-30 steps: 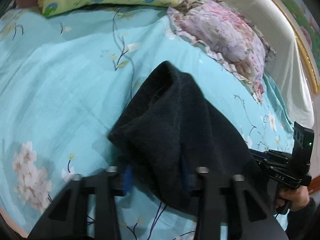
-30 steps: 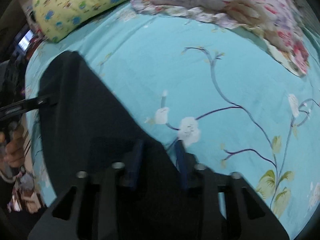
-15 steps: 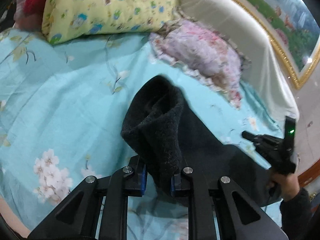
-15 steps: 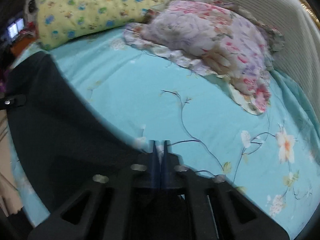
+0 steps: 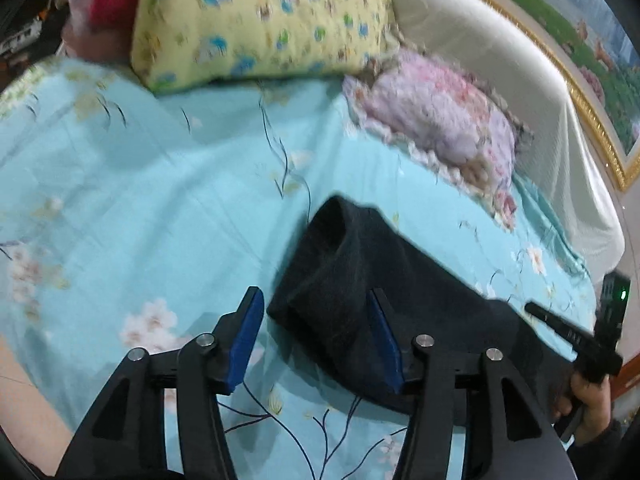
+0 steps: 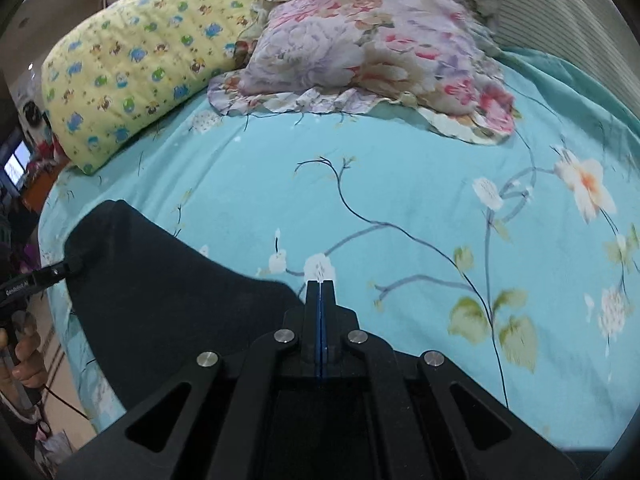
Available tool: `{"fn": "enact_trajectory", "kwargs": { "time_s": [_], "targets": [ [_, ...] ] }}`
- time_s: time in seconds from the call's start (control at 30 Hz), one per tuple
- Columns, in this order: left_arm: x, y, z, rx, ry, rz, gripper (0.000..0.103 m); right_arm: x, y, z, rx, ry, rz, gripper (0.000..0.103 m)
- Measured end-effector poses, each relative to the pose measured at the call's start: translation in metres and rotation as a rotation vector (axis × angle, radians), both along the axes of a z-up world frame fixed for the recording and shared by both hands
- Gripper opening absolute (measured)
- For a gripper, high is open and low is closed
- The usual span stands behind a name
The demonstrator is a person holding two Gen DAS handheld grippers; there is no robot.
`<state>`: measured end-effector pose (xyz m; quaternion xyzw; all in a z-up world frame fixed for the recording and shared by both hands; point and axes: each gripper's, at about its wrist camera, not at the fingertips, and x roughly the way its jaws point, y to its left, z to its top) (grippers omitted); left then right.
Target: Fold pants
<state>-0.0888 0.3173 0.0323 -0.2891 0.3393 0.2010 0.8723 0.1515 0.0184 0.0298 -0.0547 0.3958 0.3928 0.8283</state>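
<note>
Pants (image 5: pixel 384 300) now free of left tool (image 5: pixel 316 340), newly opened.

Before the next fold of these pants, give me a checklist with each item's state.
1. Left gripper let go: ok, jaws have just been opening, pads clear of the cloth.
2. Right gripper free: ok, shut on nothing.
3. Pants lying on the bed sheet: ok.
4. Pants flat: not ok, far end bunched up.
5. Pillows clear of pants: ok.
6. Edges lined up: cannot tell, near part hidden.
</note>
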Motion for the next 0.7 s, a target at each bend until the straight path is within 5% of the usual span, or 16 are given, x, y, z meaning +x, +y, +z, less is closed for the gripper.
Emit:
{"fn": "enact_trajectory", "kwargs": {
  "time_s": [0.27, 0.7],
  "targets": [
    [0.017, -0.038, 0.034, 0.037, -0.066, -0.098, 0.063, -0.020, -0.044, -0.001, 0.077, 0.059, -0.072, 0.001],
    [0.086, -0.142, 0.028, -0.008, -0.034, -0.375, 0.068, -0.064, -0.153, -0.010, 0.187, 0.132, -0.270, 0.006]
  ]
}}
